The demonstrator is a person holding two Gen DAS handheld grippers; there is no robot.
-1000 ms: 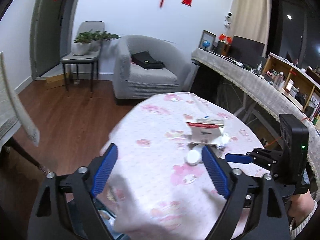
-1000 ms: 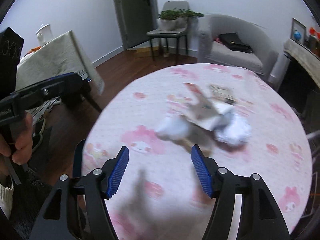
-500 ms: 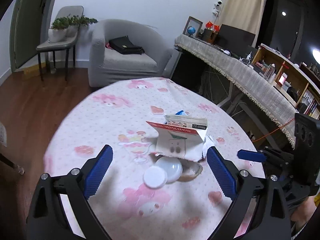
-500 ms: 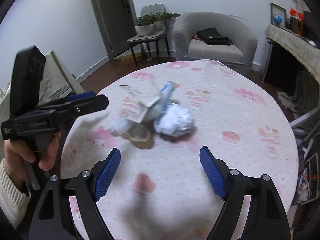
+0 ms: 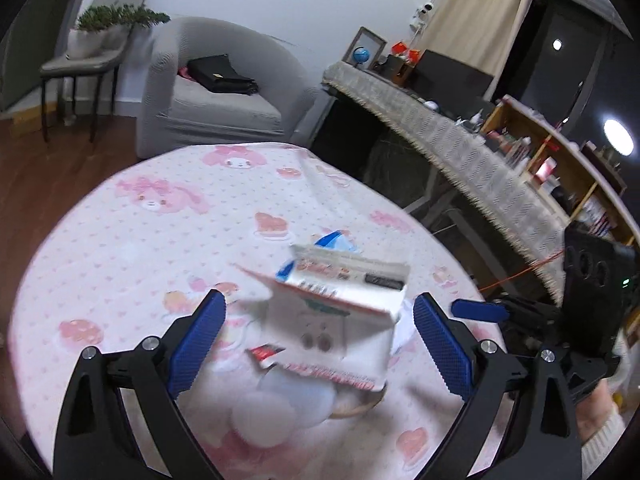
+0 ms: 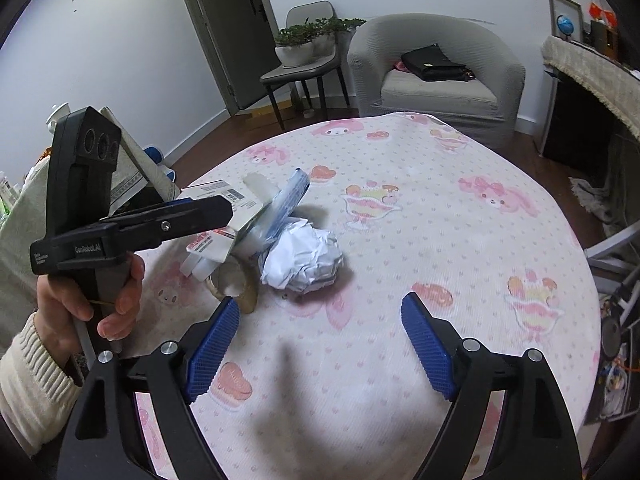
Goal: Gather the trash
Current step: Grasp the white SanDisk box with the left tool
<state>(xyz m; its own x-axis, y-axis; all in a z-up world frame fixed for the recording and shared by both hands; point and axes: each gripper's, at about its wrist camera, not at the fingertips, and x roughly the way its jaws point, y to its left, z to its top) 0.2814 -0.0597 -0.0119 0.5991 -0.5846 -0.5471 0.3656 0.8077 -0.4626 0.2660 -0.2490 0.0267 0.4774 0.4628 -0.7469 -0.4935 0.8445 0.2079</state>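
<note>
A pile of trash lies on the round table with a pink patterned cloth (image 6: 460, 240). It holds a white carton with red print (image 5: 336, 320), a blue and white wrapper (image 6: 290, 204), a crumpled white paper ball (image 6: 306, 260), white round lids (image 5: 280, 412) and a brown shell-like piece (image 6: 240, 292). My left gripper (image 5: 320, 344) is open with its jaws either side of the carton, close over the pile. My right gripper (image 6: 320, 344) is open and empty, a little short of the paper ball. The left gripper also shows in the right wrist view (image 6: 192, 216).
A grey armchair (image 6: 436, 76) with a black bag stands beyond the table. A chair with a potted plant (image 6: 304, 52) is by the door. A long cloth-covered counter (image 5: 460, 152) and shelves are to the right. Another cloth-covered table (image 6: 132, 168) is at the left.
My left gripper has moved forward and down, so its jaws now flank the carton. My right gripper has come a little closer to the paper ball. Both stay open.
</note>
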